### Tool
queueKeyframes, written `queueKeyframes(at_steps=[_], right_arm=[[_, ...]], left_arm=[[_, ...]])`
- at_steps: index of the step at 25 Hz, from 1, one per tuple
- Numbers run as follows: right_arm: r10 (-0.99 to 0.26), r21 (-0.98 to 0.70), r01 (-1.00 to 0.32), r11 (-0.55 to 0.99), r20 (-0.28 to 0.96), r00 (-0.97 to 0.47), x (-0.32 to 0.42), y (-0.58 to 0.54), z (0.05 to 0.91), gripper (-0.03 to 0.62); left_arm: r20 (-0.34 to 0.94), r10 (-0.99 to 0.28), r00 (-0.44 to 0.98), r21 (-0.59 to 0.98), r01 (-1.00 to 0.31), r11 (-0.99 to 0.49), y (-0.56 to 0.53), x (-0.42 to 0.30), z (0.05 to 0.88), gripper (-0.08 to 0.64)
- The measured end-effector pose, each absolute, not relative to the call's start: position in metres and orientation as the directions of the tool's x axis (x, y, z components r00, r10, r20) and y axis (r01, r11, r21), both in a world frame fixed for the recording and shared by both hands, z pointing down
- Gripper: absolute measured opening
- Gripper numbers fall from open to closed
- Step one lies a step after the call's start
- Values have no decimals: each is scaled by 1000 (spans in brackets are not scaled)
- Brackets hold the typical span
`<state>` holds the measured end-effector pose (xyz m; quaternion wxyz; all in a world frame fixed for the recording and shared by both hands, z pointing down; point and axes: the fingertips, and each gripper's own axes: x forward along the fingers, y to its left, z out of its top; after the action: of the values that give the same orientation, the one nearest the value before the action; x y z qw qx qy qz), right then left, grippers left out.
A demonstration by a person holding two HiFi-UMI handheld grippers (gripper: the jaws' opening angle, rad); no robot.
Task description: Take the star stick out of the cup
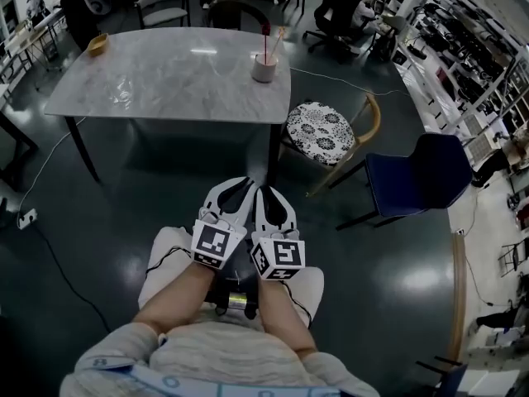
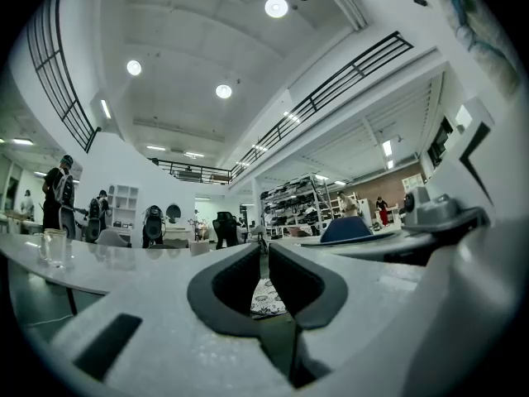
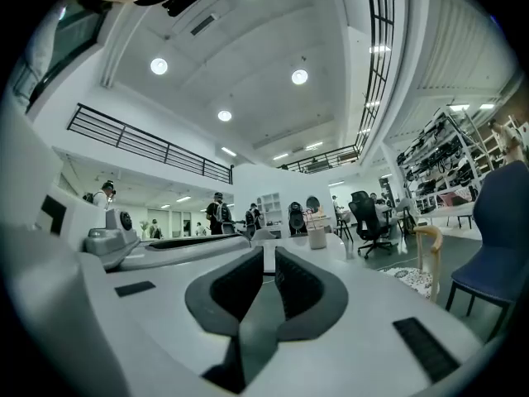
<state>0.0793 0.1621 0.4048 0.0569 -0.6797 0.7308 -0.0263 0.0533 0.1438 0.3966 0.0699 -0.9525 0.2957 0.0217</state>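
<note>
One yellow bowl on the left corner of one grey table, left gripper and right gripper side by side over the lap, both narrowed to an empty slit, one cup near the table's right edge holding two sticks, the star stick not distinguishable, two chairs at right.

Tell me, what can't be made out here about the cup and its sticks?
- Head view: the sticks in the cup are too small to tell which one bears the star.
- Right gripper view: the cup is far off and tiny, and its sticks blur together.
- Left gripper view: no cup shows. Whether the jaws hide it cannot be told.
</note>
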Motion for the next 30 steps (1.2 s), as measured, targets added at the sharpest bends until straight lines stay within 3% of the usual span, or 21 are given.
queueKeyframes(at_steps=[30], right_arm=[[-997,-15,-997,74,-19,-73,125,-28,411,11]], left_arm=[[-59,-599,798,-153,-600,-785,-41,96,402,37]])
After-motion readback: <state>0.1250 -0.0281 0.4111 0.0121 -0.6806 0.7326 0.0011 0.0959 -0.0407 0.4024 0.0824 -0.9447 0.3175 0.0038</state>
